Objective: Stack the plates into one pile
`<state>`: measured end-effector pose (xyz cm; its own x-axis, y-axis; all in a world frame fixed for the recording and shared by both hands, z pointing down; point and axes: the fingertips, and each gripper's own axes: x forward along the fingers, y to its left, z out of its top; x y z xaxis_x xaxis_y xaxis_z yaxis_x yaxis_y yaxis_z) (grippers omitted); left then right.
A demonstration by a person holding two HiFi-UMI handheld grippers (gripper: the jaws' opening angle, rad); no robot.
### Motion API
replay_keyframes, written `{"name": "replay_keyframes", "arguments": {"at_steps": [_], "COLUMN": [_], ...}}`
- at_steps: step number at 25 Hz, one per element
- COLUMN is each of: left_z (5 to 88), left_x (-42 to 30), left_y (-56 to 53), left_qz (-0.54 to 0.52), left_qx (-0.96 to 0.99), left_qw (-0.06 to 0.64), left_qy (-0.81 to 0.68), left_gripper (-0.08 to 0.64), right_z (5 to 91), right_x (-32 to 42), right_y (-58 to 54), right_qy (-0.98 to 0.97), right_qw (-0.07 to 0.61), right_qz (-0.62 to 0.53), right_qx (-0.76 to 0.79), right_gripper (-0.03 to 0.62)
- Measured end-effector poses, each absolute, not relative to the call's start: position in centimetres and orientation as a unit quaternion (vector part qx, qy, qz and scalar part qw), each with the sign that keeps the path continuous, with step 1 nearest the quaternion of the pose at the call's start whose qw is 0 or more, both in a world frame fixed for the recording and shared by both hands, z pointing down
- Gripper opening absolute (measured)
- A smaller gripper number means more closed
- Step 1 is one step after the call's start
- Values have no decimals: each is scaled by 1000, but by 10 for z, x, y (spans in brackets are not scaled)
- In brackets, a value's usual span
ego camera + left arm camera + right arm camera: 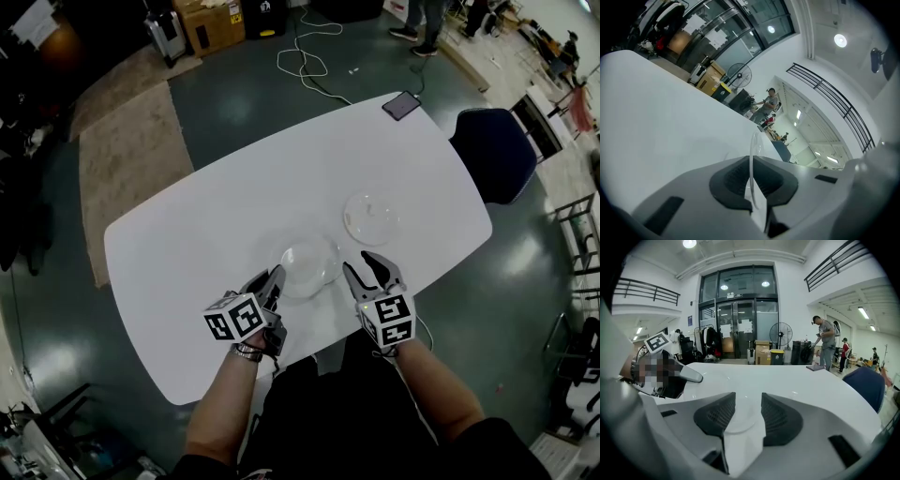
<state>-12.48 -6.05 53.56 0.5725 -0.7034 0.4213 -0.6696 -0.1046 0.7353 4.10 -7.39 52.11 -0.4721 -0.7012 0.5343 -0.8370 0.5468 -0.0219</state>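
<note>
A clear plate (309, 262) was clamped at its rim by the left claw (272, 279) — apparently for stacking onto the other plate (371, 217) — the right claw (364, 267) spread open alongside.

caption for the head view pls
Head view: left gripper grips clear plate by its rim; right gripper open; second clear plate beyond.

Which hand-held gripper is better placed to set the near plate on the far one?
Left. The left hand-held gripper clamps the rim of the near plate; the right hand-held gripper is open, gripping nothing.
</note>
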Motion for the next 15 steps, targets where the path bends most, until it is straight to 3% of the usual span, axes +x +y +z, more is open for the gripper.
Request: {"name": "replay_keyframes", "arguments": {"at_steps": [15], "left_z": [565], "left_x": [-89], "left_y": [-79], "left_qz": [-9], "left_qx": [709], "left_qw": [517], "left_qy": [-480], "left_gripper": [32], "right_z": [540], "right_x": [74], "right_y": [-96], "right_qy": [-853], "right_qw": [248], "right_qz": [159], "right_qx": [431], "right_gripper": [187]}}
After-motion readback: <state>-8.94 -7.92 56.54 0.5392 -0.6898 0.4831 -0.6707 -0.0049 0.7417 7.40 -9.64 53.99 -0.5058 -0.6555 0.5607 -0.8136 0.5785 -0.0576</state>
